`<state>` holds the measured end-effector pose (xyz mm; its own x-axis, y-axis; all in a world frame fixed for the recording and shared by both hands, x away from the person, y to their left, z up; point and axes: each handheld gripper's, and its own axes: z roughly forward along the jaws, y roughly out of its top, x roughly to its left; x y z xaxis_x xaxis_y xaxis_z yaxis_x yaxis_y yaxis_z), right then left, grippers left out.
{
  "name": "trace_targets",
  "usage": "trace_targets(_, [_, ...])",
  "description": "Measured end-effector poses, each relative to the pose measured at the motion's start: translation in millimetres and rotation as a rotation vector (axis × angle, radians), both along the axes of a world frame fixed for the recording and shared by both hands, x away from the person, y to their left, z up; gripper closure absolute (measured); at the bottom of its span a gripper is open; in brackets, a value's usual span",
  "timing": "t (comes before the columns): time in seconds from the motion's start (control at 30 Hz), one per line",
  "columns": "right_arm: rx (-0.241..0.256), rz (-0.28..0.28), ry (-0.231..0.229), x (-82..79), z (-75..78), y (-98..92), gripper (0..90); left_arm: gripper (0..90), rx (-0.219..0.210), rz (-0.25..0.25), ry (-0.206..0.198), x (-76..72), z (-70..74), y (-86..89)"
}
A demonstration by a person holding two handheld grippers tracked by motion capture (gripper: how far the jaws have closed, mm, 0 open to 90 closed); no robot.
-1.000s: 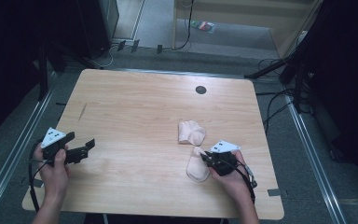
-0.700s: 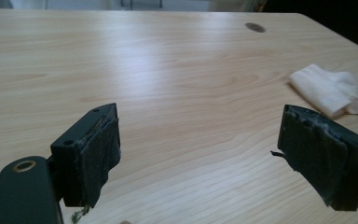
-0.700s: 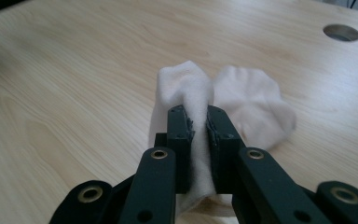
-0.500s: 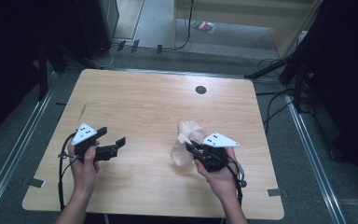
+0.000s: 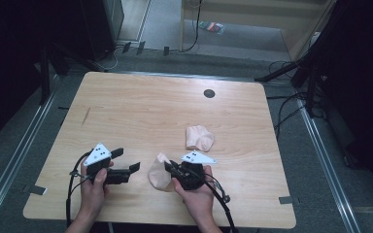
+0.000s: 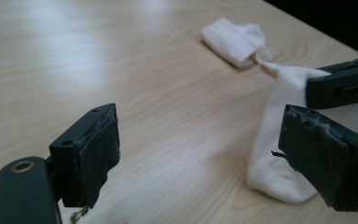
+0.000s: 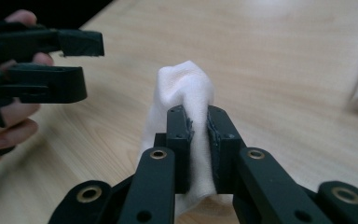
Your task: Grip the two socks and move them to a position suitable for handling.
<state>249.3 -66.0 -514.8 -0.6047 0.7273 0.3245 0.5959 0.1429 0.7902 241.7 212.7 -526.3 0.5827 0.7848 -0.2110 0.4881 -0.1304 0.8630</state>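
Note:
A pale pink sock (image 5: pixel 158 174) hangs crumpled near the table's front edge, and my right gripper (image 5: pixel 171 169) is shut on it. In the right gripper view both jaws pinch the sock (image 7: pixel 184 88) at its middle, the right gripper (image 7: pixel 198 140) fully closed on the cloth. My left gripper (image 5: pixel 127 160) is open just left of it, its jaws pointing at the sock (image 6: pixel 279 149). Nothing lies between the left gripper (image 6: pixel 205 154) jaws. A second folded sock (image 5: pixel 199 138) lies on the table beyond, also seen as the far sock (image 6: pixel 235 39).
The wooden table (image 5: pixel 141 107) has a black round hole (image 5: pixel 209 93) near its far edge. Cables trail from both grippers over the front edge. Dark floor, metal rails and stands surround the table.
My right gripper has moved left and toward the front edge, carrying the sock away from the folded one. My left gripper has moved right, closing in on the held sock.

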Motion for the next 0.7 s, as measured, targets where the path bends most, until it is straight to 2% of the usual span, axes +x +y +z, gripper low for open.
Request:
trace_targets(0.03, [-0.017, -0.001, 0.005, 0.7, -5.8, 1.5, 77.5, 12.8, 0.014, -0.009, 0.01, 0.0, -3.2, -2.5])
trace_targets(0.1, [-0.048, -0.008, 0.0, 3.5, -12.7, 2.2, 53.0, 12.8, 0.025, -0.026, 0.033, 0.6, -6.7, -7.1])
trace_targets(0.13, [-0.048, -0.008, 0.0, 3.5, -12.7, 2.2, 53.0, 13.1, 0.025, -0.026, 0.033, 0.6, -6.7, -7.1])
trace_targets(0.17, [-0.063, -0.016, -0.008, 5.0, -11.7, -0.6, 45.4, 13.1, 0.031, -0.028, 0.039, 0.6, -7.1, -9.3])
trace_targets(0.2, [-0.019, -0.033, -0.022, 4.3, -0.8, -17.6, 45.3, 13.5, 0.039, -0.024, 0.056, -1.4, -6.8, -12.8])
trace_targets(0.23, [-0.019, -0.033, -0.022, 4.3, -0.8, -17.6, 45.3, 13.5, 0.039, -0.024, 0.056, -1.4, -6.8, -12.8])
trace_targets(0.27, [-0.007, -0.033, -0.015, 3.7, 8.6, -35.7, 45.3, 13.7, 0.052, -0.021, 0.08, -6.3, -6.8, -16.0])
trace_targets(0.33, [-0.03, -0.042, -0.004, 3.0, 10.7, -49.3, 45.5, 13.7, 0.064, -0.022, 0.095, -9.0, -7.4, -18.2])
trace_targets(0.37, [-0.058, -0.045, -0.006, 2.0, 7.6, -56.6, 45.5, 13.8, 0.085, -0.019, 0.103, -11.7, -8.1, -21.0])
trace_targets(0.43, [-0.086, -0.075, 0.003, 1.5, -1.7, -63.2, 45.5, 13.8, 0.078, -0.047, 0.117, -14.9, -8.5, -27.0])
trace_targets(0.47, [-0.086, -0.075, 0.003, 1.5, -1.7, -63.2, 45.5, 13.7, 0.078, -0.047, 0.117, -14.9, -8.5, -27.0])
trace_targets(0.5, [-0.087, -0.084, 0.021, 2.5, -8.2, -65.4, 45.5, 13.7, 0.071, -0.062, 0.125, -15.4, -8.5, -30.9])
trace_targets(0.53, [-0.099, -0.086, 0.041, 3.9, -15.6, -65.7, 45.8, 14.2, 0.087, -0.074, 0.13, -15.8, -9.2, -35.0])
trace_targets(0.57, [-0.116, -0.088, 0.055, 4.1, -21.9, -62.5, 45.7, 16.6, 0.135, -0.093, 0.148, -16.3, -12.2, -42.3])
trace_targets(0.6, [-0.119, -0.076, 0.055, 4.9, -24.3, -60.3, 45.3, 20.2, 0.162, -0.108, 0.154, -16.6, -14.2, -45.4])
trace_targets(0.7, [-0.142, -0.079, 0.049, 8.2, -28.9, -54.7, 44.6, 38.7, 0.197, -0.129, 0.153, -17.3, -17.8, -51.8])
